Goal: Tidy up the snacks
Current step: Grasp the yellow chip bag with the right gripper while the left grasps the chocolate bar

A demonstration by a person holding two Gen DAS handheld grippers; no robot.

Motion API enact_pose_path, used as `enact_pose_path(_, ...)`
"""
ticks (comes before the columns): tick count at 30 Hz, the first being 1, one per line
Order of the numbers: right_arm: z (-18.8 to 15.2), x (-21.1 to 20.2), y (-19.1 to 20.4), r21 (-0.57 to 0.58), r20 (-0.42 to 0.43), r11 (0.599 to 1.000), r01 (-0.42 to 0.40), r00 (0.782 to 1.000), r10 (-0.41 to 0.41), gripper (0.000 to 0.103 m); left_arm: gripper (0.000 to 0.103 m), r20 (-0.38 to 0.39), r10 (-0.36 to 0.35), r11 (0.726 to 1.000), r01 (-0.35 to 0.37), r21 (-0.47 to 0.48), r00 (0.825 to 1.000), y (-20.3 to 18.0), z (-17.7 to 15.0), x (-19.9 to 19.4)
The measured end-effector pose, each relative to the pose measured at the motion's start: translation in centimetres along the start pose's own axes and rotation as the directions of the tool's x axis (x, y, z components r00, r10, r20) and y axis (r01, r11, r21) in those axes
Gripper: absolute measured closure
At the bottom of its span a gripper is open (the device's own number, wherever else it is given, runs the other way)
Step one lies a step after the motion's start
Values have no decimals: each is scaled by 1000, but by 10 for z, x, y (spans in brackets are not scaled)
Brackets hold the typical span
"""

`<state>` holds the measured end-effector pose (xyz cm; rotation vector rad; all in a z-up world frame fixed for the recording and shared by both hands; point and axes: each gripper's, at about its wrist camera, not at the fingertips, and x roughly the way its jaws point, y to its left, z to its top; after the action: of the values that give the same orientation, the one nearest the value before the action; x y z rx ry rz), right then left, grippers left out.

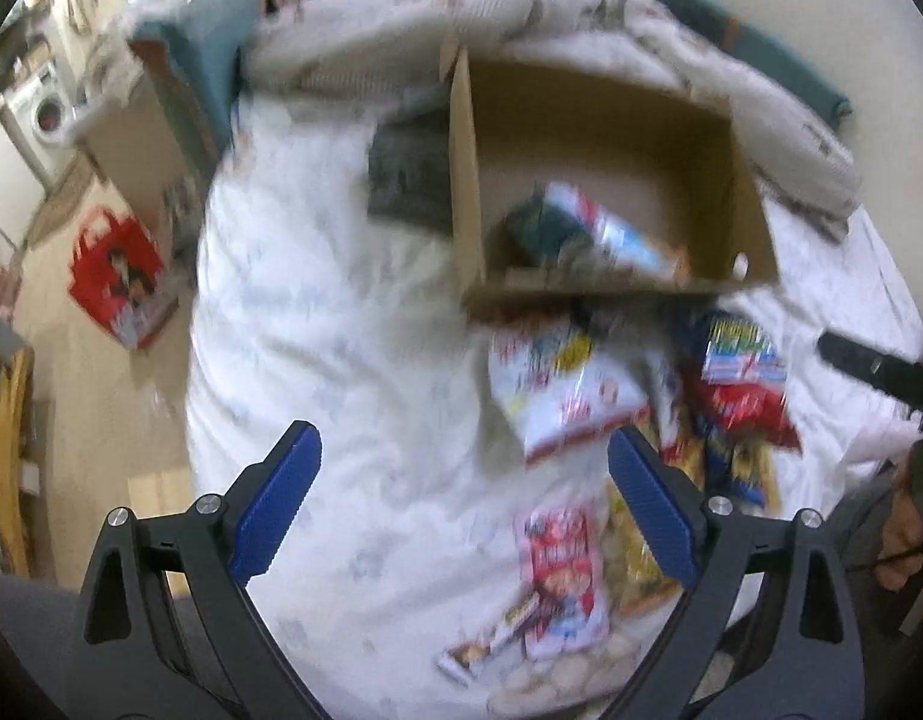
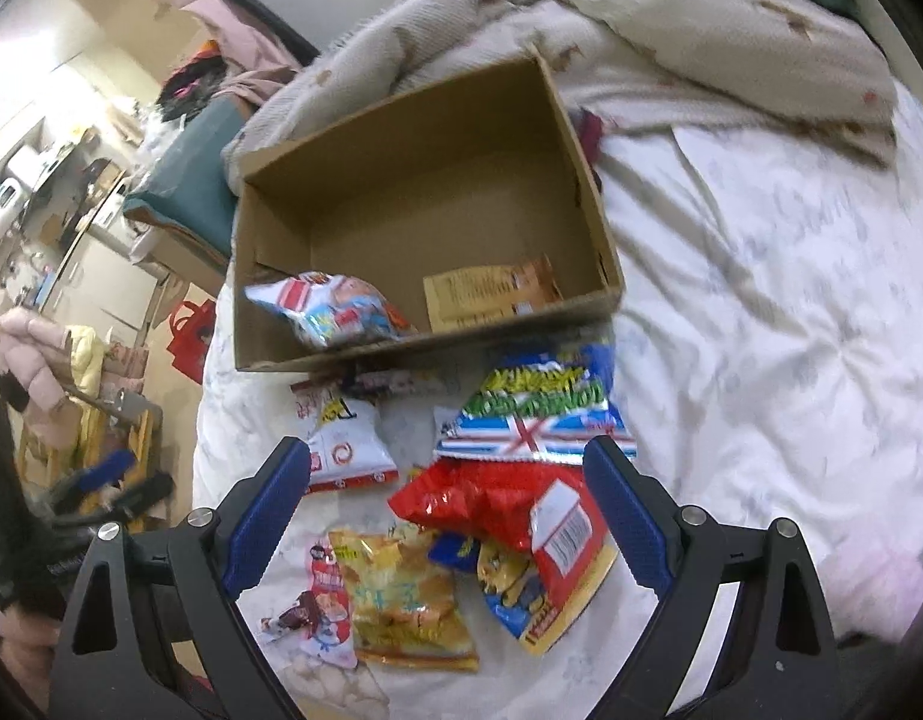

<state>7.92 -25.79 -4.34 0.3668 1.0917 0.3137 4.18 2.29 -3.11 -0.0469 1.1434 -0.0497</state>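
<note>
An open cardboard box [image 2: 587,192] stands on a white bed. Inside lie a white and blue snack bag [image 2: 335,306] and a flat tan packet [image 2: 491,294]. Several snack bags lie in front of the box: a blue flag-print bag [image 2: 539,414], a red bag [image 2: 491,504], a yellow bag [image 2: 401,594] and a white bag [image 2: 347,438]. My right gripper [image 2: 455,510] is open and empty above this pile. My left gripper [image 1: 461,510] is open and empty; its view is blurred and shows the box [image 1: 467,180] and the pile [image 1: 563,390].
A rumpled cream blanket [image 2: 701,18] lies behind the box. A teal cushion [image 2: 191,180] sits left of the box. The bed's left edge drops to a floor with a red bag [image 1: 113,276]. The other gripper's dark tip [image 1: 875,360] shows at the right.
</note>
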Motion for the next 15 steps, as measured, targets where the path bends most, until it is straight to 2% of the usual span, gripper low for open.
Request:
enact_pose_path(1, -1, 0, -2, 9, -1, 1000, 5, 1000, -5, 9, 8, -61, -4, 1000, 5, 5, 998, 0, -5, 11)
enact_pose_path(3, -1, -1, -6, 18, -1, 1000, 17, 1000, -17, 9, 9, -184, -12, 1000, 16, 16, 983, 0, -18, 31)
enact_pose_path(4, -1, -1, -8, 26, -1, 999, 21, 1000, -21, 9, 9, -250, -29, 999, 37, 28, 968, -2, -26, 41)
enact_pose_path(6, -1, 0, -12, 42, -6, 999, 21, 1000, -21, 9, 14, -331, -65, 994, 88, 57, 942, -10, -41, 51)
enact_pose_path(7, -2, 0, -14, 49, -11, 999, 23, 1000, -22, 9, 15, -359, -60, 990, 103, 101, 931, -18, -48, 54)
enact_pose_path(9, -3, 1, -17, 55, -19, 998, 30, 999, -29, 9, 26, -389, -36, 977, 114, 181, 921, -33, -61, 58)
enact_pose_path(10, -3, 2, -17, 56, -22, 998, 33, 999, -31, 9, 29, -401, -26, 973, 115, 201, 916, -37, -66, 61)
enact_pose_path(12, -3, 3, -17, 58, -28, 998, 32, 999, -31, 9, 46, -457, -10, 968, 124, 220, 889, -44, -77, 73)
enact_pose_path(15, -2, 3, -16, 57, -27, 998, 30, 999, -29, 9, 52, -496, 24, 963, 114, 246, 868, -48, -86, 84)
